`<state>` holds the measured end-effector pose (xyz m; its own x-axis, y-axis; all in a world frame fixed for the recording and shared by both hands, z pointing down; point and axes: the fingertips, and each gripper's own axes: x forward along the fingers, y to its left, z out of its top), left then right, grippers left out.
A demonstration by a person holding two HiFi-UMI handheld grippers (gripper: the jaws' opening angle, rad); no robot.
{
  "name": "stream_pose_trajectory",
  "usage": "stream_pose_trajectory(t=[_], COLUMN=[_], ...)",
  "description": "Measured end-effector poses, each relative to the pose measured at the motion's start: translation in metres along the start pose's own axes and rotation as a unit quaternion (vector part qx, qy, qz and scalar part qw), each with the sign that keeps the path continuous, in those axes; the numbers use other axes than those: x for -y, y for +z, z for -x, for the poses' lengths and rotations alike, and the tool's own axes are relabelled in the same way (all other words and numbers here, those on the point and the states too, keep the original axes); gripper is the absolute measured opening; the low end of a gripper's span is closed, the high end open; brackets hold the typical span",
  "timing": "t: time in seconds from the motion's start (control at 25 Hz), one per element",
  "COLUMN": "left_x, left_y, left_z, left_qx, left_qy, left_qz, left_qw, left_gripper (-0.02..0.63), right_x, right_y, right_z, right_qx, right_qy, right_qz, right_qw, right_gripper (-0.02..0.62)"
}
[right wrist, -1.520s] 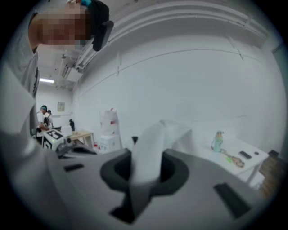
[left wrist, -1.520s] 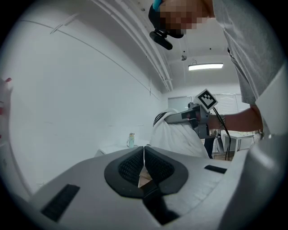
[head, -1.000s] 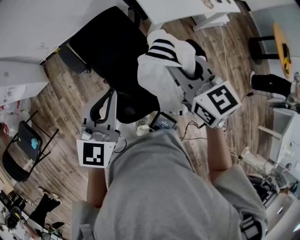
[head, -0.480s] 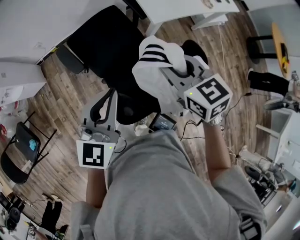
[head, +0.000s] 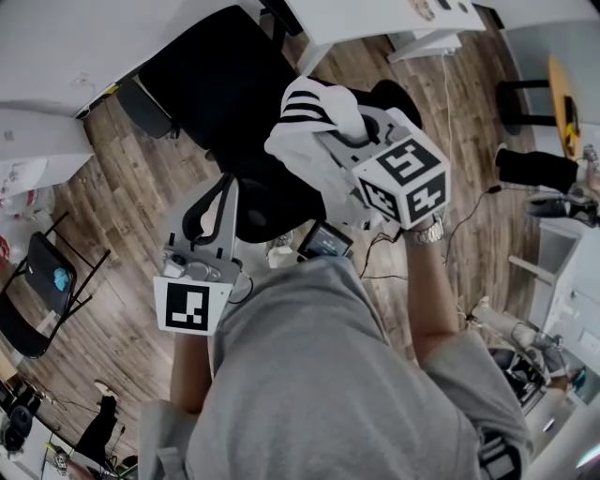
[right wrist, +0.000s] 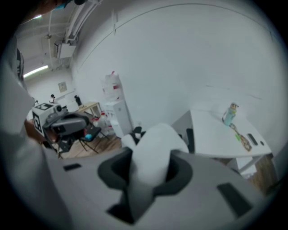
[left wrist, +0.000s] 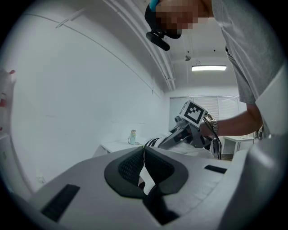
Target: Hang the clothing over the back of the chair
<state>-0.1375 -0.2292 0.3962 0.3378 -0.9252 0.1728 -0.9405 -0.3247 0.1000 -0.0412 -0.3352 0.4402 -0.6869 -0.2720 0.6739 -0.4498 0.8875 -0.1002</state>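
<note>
One piece of clothing [head: 305, 141], white with black stripes across its upper fold, hangs bunched in the air over the right side of the black chair [head: 216, 84]. In the head view its lower folds overlap the chair's dark back, though whether cloth and chair touch cannot be told. The right gripper [head: 349, 141] is clenched on the clothing. In the right gripper view a thick wad of white cloth [right wrist: 153, 157] fills the whole space between the two dark pads and bulges up past them. Those jaws have just been opening, with the fabric between them. This gripper tilts downward toward the chair, its marker cube [head: 403, 183] facing up, and a wristwatch [head: 429, 232] shows on the arm behind it. The left gripper [head: 225, 187] sits level just beside the near edge of the chair, apart from the clothing. Its own view shows the jaws drawn together to a thin slit with nothing grasped [left wrist: 144, 168]. The person's grey shirt [head: 319, 375] fills the bottom of the head view. Around the chair lies a wood-plank floor [head: 122, 187], with a white desk [head: 375, 19] beyond it and a black folding chair [head: 37, 291] off to the left. A small bottle [right wrist: 229, 113] stands on the desk.
</note>
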Motion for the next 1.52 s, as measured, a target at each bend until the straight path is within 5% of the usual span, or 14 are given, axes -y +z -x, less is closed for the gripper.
stream_pose_trajectory(t=[0.76, 1.52], left_x=[0.007, 0.009], left_y=[-0.001, -0.005], left_z=[0.004, 0.011], left_qx=[0.003, 0.004], left_qy=[0.001, 0.013], left_qz=[0.001, 0.005], left_qw=[1.0000, 0.9999], left_gripper=[0.037, 0.037], right_x=[-0.017, -0.024], right_y=[-0.039, -0.061], right_z=[-0.030, -0.041], right_qx=[-0.165, -0.243], right_qy=[0.037, 0.055], right_qz=[0.053, 0.077], right_qw=[0.984, 0.966], right_gripper=[0.169, 0.183])
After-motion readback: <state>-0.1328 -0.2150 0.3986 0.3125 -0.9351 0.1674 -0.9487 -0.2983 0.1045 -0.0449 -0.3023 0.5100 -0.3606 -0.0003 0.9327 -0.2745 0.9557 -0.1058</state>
